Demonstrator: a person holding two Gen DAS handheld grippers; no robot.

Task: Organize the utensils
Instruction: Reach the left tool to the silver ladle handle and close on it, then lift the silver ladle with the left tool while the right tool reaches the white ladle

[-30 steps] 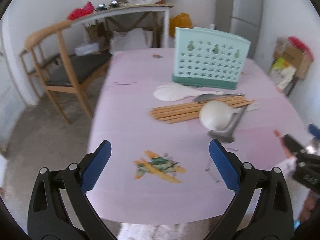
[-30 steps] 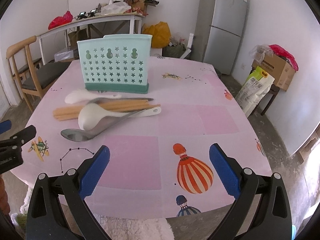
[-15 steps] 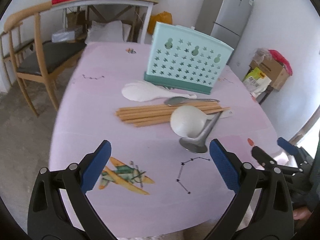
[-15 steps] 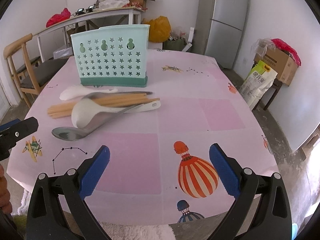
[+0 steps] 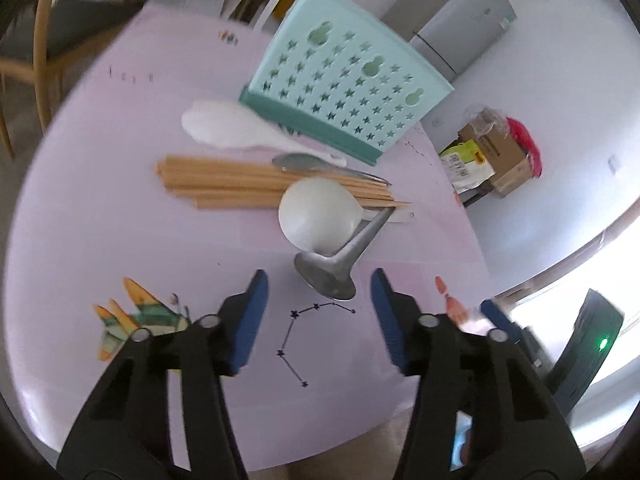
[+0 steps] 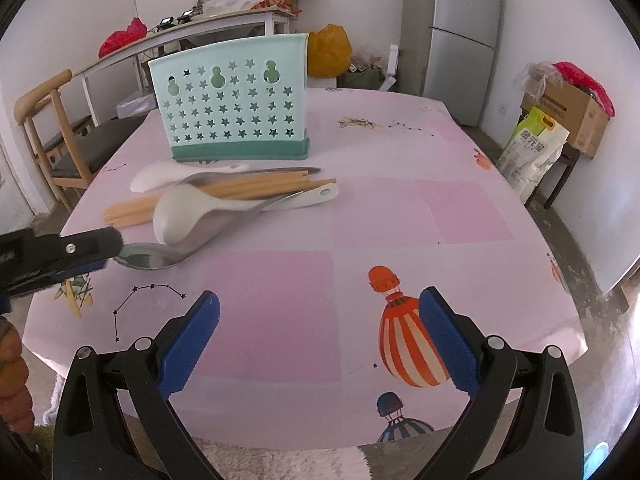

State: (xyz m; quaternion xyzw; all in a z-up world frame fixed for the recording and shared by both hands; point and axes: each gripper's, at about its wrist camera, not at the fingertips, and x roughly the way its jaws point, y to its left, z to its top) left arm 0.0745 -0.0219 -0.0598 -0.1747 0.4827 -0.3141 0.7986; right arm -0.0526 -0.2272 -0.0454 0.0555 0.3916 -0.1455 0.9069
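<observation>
**Room and Surroundings**

White walls enclose a grey concrete floor (image 6: 560, 216). A grey refrigerator (image 6: 464, 40) stands in the far corner. A wooden chair (image 6: 48, 136) and a cluttered white side table (image 6: 192, 32) occupy the left. Daylight enters.

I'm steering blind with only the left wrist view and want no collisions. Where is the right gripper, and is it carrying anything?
Observer: The right gripper hangs open and empty over the table's near edge, above a balloon print.
Operator: Is my left gripper touching the metal spoon?
Observer: From the right wrist view, the left gripper's finger sits right at the metal spoon bowl; contact is unclear, jaws closing.
Operator: What lies past the holder?
Observer: Bare cloth behind the holder, then a refrigerator.
</observation>
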